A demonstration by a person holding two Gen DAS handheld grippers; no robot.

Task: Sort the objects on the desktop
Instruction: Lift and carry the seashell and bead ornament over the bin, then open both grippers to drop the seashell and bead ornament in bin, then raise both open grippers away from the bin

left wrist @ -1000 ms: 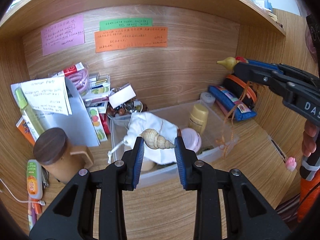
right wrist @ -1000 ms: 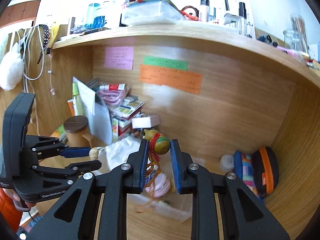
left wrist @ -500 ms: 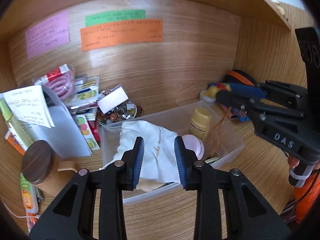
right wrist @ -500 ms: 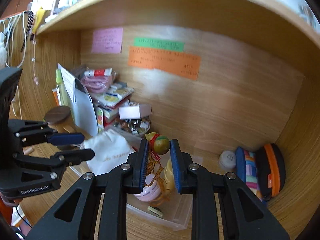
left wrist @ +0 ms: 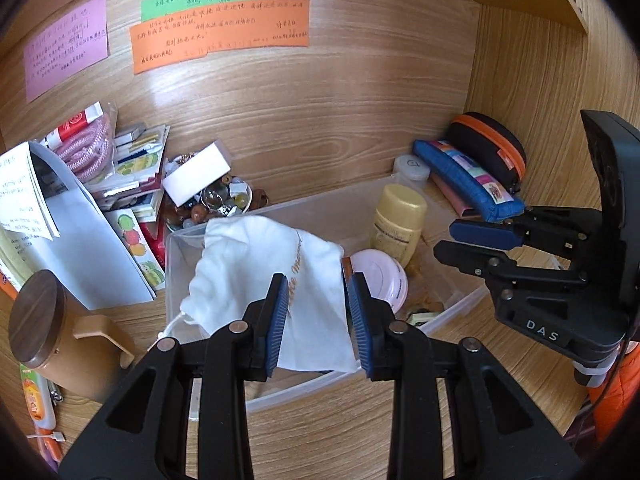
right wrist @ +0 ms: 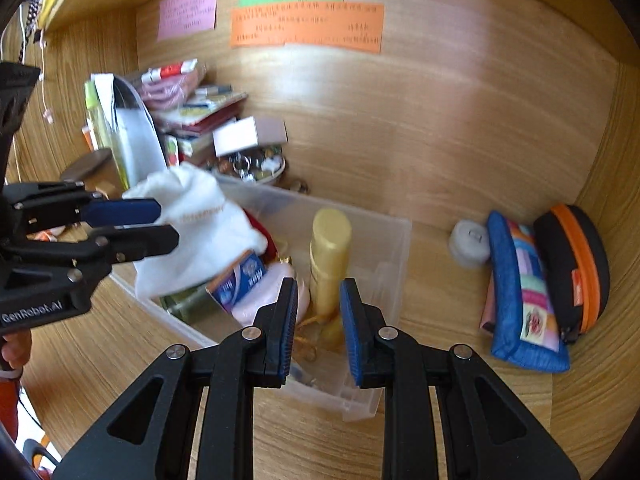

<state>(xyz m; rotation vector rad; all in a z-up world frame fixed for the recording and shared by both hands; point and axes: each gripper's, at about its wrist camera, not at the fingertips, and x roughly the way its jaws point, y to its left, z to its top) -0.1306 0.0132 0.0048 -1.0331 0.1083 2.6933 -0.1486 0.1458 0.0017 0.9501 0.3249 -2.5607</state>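
1. Above the clear bin (left wrist: 460, 312) on the worktop (left wrist: 320, 432), the left hand-held gripper (left wrist: 316, 316) hung parted and empty over the white pouch (left wrist: 264, 272).
2. Beside it, the right hand-held gripper (right wrist: 318, 316) was parted, gripping nothing, over the yellow bottle (right wrist: 330, 256).
3. Risk: a careless descent could topple the bottle or snag the pouch.

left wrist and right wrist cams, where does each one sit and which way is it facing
Left wrist: on the left gripper, looking down over the white pouch in the clear bin; right gripper shows at right.
Right wrist: on the right gripper, looking down into the bin's right end at the yellow bottle; left gripper shows at left.
Shared: bin, pouch, bottle, orange note.
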